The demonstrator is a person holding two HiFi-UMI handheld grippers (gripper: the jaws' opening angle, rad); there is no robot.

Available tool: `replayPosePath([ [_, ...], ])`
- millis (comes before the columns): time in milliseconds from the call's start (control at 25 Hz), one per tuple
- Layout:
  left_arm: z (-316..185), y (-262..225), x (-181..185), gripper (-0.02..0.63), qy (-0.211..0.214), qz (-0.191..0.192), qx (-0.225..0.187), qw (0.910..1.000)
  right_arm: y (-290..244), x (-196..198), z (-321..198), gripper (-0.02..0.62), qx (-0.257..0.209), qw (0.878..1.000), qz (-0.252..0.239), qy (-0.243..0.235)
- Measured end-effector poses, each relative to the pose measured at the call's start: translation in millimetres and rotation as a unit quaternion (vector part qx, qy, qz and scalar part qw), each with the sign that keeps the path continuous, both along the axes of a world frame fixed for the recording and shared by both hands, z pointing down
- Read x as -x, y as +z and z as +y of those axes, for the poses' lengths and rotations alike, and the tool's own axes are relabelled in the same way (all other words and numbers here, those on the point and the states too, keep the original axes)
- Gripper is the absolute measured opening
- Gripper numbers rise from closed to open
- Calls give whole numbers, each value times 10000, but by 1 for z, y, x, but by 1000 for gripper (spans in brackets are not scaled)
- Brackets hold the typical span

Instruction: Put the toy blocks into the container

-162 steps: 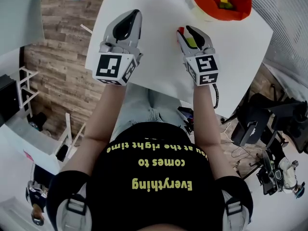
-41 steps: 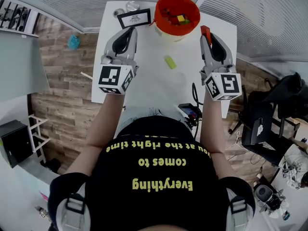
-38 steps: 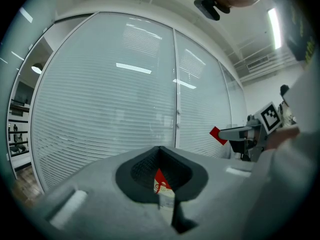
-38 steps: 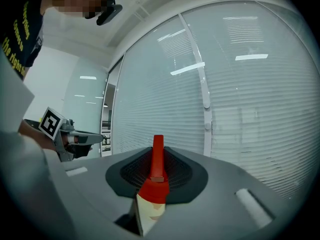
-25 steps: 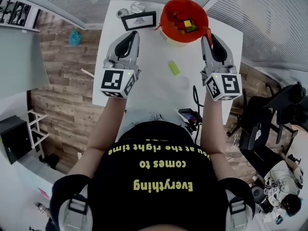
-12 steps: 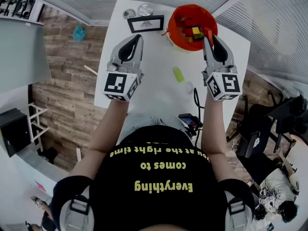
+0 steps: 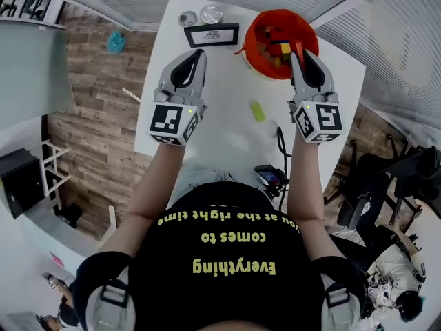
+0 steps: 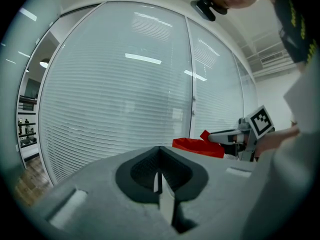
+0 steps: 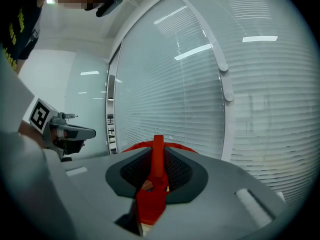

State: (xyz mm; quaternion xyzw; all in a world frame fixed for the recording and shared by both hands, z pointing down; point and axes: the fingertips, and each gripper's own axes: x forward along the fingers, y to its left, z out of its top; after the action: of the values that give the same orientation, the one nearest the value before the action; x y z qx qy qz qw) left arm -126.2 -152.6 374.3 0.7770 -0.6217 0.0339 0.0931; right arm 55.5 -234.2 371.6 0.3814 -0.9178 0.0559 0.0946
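Jaws of my right gripper (image 7: 298,51) pinch a red block (image 9: 152,199) over the red container (image 7: 250,37). My left gripper (image 8: 161,186) has its jaws pressed together, empty. One green block (image 7: 258,110) lies on the bench (image 7: 220,126).

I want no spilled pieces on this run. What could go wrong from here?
1. The right gripper holds the red block just at the container's near rim; let go here, it might hit the rim and bounce onto the table.
2. The container stands close to the table's far edge, so a bump from the gripper could push it off.
3. The green block lies loose beside the right arm; pulling back may knock it.
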Motion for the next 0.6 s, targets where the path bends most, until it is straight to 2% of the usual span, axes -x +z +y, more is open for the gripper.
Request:
replayPosePath([
  [160, -3, 4, -2, -2, -7, -8, 41, 10000, 2, 2, 1, 78, -53, 9996, 257, -101],
  [440, -7, 8, -6, -2, 23, -12, 89, 10000, 13, 11, 7, 83, -347, 9927, 1107, -339],
  [600, -7, 10, -8, -2, 22, -19, 105, 9999, 14, 11, 8, 91, -367, 9917, 1171, -377],
])
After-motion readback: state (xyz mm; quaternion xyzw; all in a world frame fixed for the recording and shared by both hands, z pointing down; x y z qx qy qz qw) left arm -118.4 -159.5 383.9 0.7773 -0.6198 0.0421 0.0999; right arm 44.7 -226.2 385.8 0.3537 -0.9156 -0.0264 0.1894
